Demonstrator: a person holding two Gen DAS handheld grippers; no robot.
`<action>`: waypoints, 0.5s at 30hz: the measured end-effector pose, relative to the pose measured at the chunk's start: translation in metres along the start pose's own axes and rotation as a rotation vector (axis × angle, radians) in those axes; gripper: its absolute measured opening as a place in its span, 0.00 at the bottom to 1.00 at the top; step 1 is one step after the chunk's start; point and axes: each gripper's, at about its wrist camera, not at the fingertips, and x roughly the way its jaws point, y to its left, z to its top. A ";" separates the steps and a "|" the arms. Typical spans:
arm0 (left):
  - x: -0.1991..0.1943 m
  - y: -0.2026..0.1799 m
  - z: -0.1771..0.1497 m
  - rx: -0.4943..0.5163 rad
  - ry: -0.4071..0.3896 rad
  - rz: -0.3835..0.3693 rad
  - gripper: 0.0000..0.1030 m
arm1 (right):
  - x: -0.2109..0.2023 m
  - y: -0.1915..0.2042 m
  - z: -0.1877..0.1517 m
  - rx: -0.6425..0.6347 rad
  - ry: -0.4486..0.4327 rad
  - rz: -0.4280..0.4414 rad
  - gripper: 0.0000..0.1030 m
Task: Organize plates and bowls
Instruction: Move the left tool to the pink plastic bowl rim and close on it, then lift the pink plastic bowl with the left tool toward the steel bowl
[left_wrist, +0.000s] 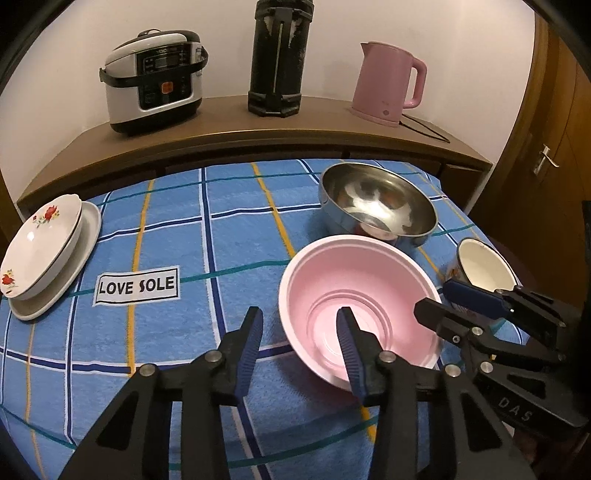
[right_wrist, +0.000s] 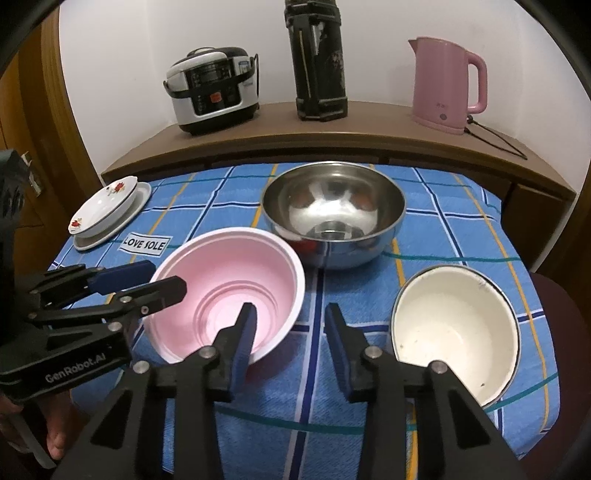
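Observation:
A pink plastic bowl (left_wrist: 354, 291) (right_wrist: 236, 273) sits on the blue checked tablecloth, with a steel bowl (left_wrist: 376, 203) (right_wrist: 332, 210) behind it and a white enamel bowl (left_wrist: 484, 266) (right_wrist: 454, 332) to its right. A flowered dish (left_wrist: 40, 243) (right_wrist: 105, 206) rests on a white plate (left_wrist: 86, 240) (right_wrist: 142, 197) at the far left. My left gripper (left_wrist: 301, 332) is open, straddling the pink bowl's left rim. My right gripper (right_wrist: 290, 325) is open, straddling the bowl's right rim. Each gripper shows in the other's view (right_wrist: 147, 277) (left_wrist: 443, 299).
Behind the table a wooden shelf (left_wrist: 221, 125) carries a rice cooker (left_wrist: 155, 77), a black thermos (left_wrist: 279, 55) and a pink kettle (left_wrist: 388, 81) with its cord. A wooden door with a handle (left_wrist: 546, 155) is at the right.

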 end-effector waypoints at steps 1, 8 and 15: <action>0.001 0.000 0.000 -0.002 0.005 -0.004 0.39 | 0.001 0.000 0.000 0.000 0.002 0.002 0.32; 0.011 0.000 -0.002 -0.020 0.037 -0.006 0.20 | 0.006 0.003 -0.002 -0.013 0.014 0.027 0.16; 0.009 0.001 -0.001 -0.037 0.042 -0.010 0.17 | 0.000 0.003 0.002 -0.007 0.001 0.039 0.15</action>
